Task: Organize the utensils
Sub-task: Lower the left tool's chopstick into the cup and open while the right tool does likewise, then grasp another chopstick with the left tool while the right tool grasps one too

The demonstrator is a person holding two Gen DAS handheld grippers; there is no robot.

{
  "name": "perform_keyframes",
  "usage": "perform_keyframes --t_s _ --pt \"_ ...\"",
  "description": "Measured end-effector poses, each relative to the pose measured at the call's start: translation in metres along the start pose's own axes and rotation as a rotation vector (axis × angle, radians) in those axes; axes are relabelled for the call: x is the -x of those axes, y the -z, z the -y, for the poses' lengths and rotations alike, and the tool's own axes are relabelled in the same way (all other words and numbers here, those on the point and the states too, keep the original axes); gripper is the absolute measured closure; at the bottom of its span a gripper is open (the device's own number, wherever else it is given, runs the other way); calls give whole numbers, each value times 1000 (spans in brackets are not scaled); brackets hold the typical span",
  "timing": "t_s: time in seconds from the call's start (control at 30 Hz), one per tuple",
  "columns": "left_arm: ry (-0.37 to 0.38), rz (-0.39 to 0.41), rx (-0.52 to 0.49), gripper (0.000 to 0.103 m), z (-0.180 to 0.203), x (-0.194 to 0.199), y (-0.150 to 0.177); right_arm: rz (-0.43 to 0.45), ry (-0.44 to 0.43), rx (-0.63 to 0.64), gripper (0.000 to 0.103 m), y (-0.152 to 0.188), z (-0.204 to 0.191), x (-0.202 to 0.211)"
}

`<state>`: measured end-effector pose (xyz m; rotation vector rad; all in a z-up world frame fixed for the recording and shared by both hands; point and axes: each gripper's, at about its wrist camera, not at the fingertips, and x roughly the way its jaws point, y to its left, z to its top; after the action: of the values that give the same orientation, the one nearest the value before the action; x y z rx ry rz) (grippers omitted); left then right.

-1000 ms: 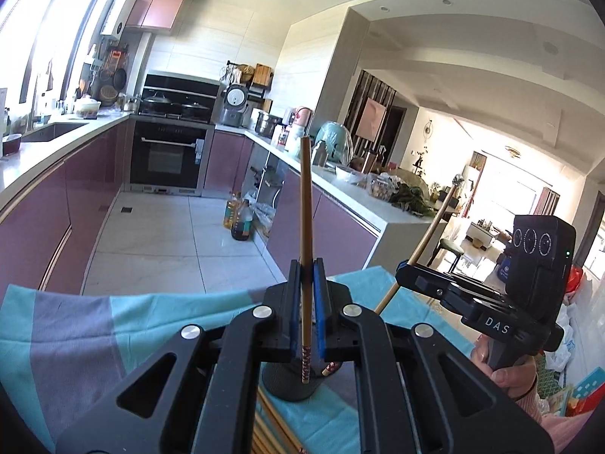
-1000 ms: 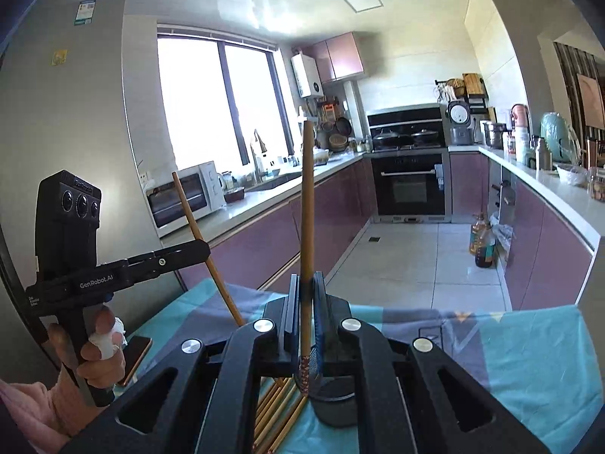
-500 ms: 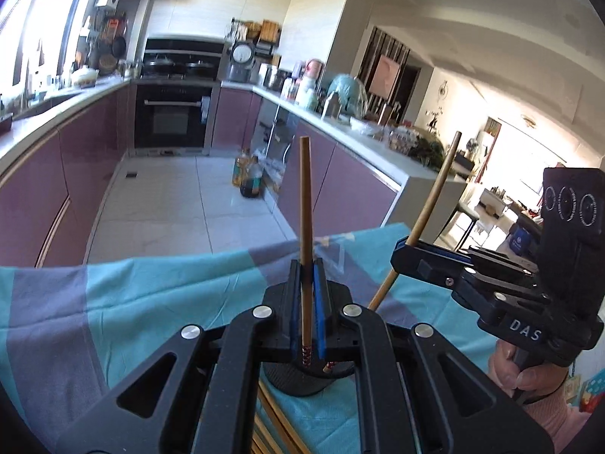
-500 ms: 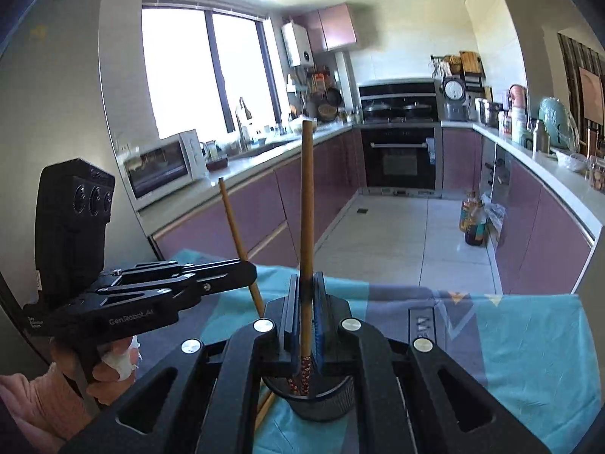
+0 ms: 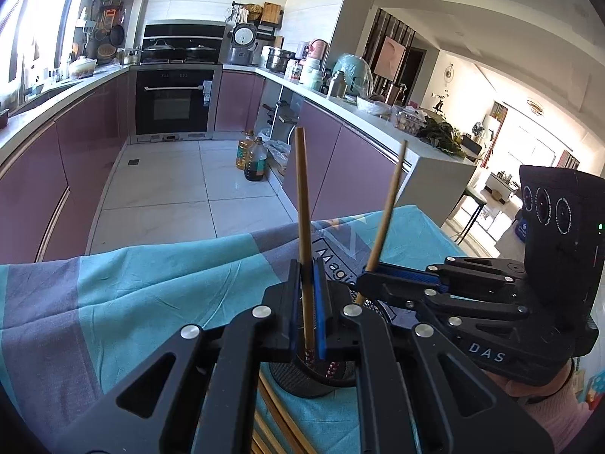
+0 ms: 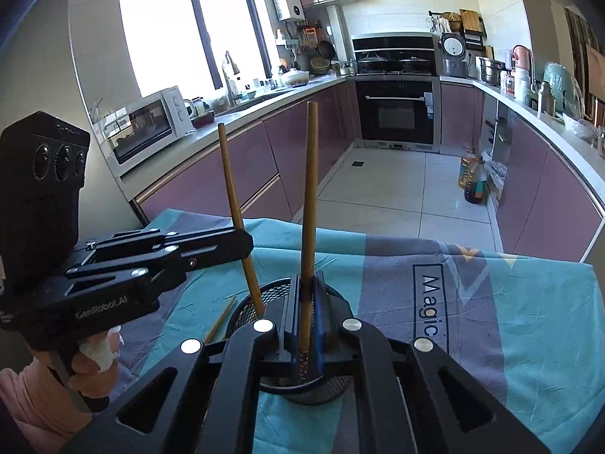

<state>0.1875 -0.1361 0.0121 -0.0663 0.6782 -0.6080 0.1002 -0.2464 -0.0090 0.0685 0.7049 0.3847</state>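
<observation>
Purple kitchen cabinets [image 5: 87,143] line the room behind a table draped in a teal and grey cloth [image 5: 132,287]. On the cloth stands a black mesh holder [image 6: 249,302]. Both grippers hover over it. Left gripper [image 5: 308,291] pinches one upright wooden chopstick [image 5: 302,208], its patterned end inside the holder. Right gripper [image 6: 308,302] pinches a second chopstick [image 6: 308,196] likewise. Loose chopsticks [image 5: 280,423] lie beside the holder.

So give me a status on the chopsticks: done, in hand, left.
Done: nothing visibly standing free in the mesh holder. In hand: the left gripper and right gripper are each shut on a chopstick, patterned ends lowered into the holder. Left: loose chopsticks lie on the cloth.
</observation>
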Motion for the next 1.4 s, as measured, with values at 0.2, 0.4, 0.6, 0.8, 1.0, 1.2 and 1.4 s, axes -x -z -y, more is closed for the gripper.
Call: perform_keyframes --t_s 0.2,0.4,0.6,0.8,1.0,1.2,1.4 --pt "-7 -17 12 95 -6 -7 2 0 11 -20 95 -5 -1 -6" --pt "-32 21 28 90 -14 7 6 25 43 -28 85 -1 1 -2" --pt "-88 72 12 77 -20 37 24 46 36 -35 73 5 1 7" --pt "-152 53 -21 66 -34 62 53 86 -47 31 58 21 -23 33" --pt "-194 -32 -25 64 -51 64 94 42 -127 112 52 51 -55 39" --pt "-199 -134 -14 62 -62 47 133 -91 -96 106 43 84 -63 1" --pt "-201 -195 -5 62 -60 33 150 -176 -45 51 42 106 -57 -26"
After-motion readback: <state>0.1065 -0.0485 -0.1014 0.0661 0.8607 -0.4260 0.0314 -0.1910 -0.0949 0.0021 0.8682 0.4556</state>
